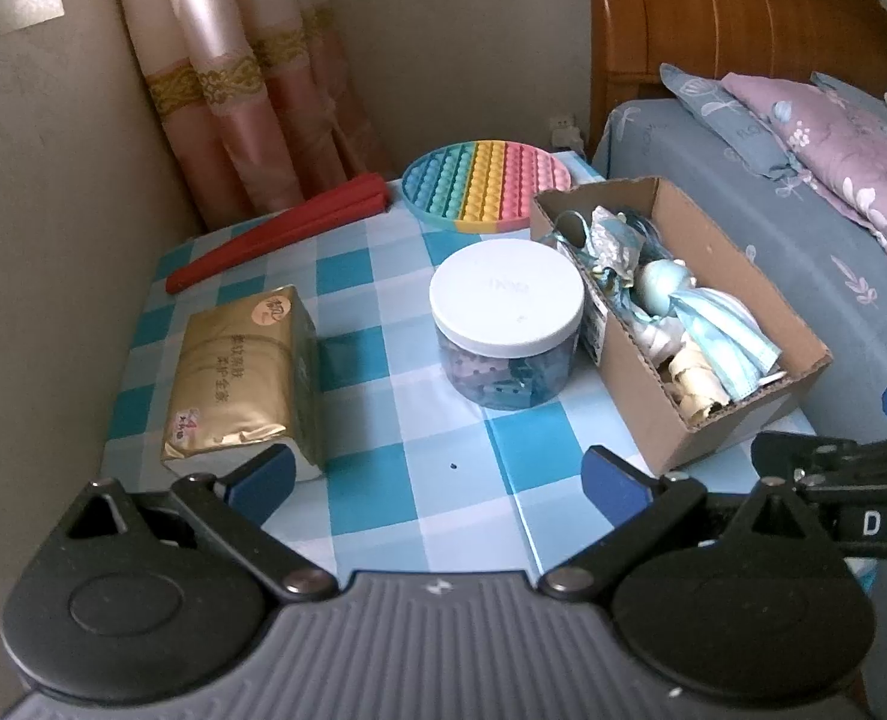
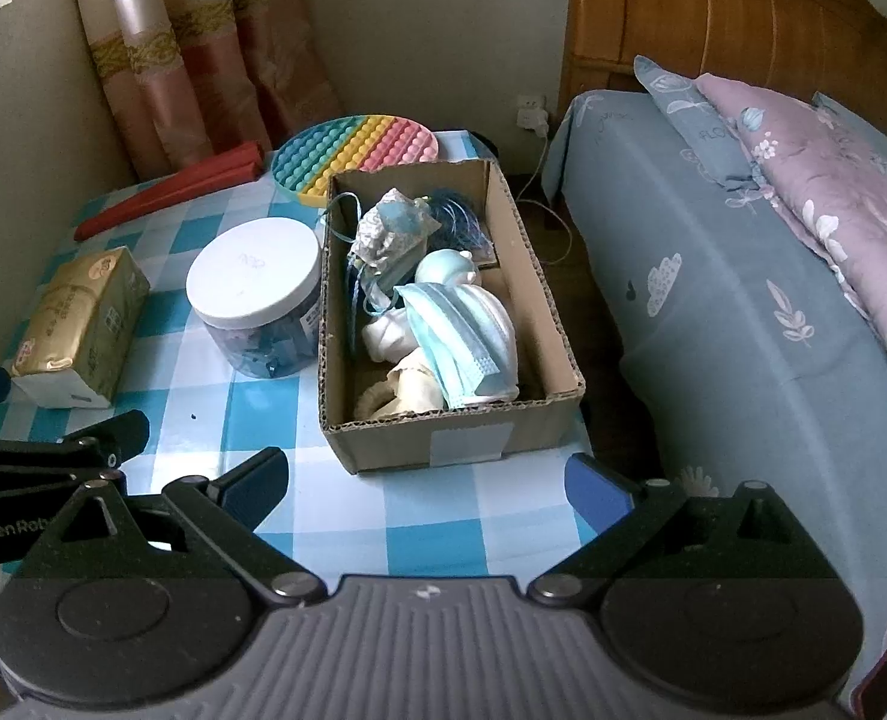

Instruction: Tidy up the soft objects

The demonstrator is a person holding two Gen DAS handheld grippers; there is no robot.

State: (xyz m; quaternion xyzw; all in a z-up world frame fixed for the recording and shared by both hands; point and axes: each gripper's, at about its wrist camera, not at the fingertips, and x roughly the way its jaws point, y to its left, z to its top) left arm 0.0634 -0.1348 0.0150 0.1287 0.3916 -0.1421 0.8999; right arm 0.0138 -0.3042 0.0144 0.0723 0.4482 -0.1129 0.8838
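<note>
The left tool point(image 1: 437, 474) hangs over the near edge of the bench point(image 1: 383, 498), its blue-padded fingers spread wide with nothing between them. The right tool point(image 2: 428, 480) is likewise wide open and empty, poised just before the near end of the box point(image 2: 443, 438).

The box stands on the right side of the bench, beside the bed point(image 2: 713, 300). It is filled with soft things: a blue mask point(image 2: 461, 336) draped on top near the front, a pale round toy point(image 2: 443, 267) behind it, cream fabric point(image 2: 407, 390) at the near end, and blue ribbon point(image 2: 443, 216) at the far end.

Just left of the box sits a jar point(image 1: 506, 324) with a white lid — whether they touch I cannot tell. A gold tissue pack point(image 1: 239, 378) lies at the left, near the left tool's finger. Farther back are a rainbow pop mat point(image 1: 485, 183) and a red fan point(image 1: 281, 231), folded.
</note>
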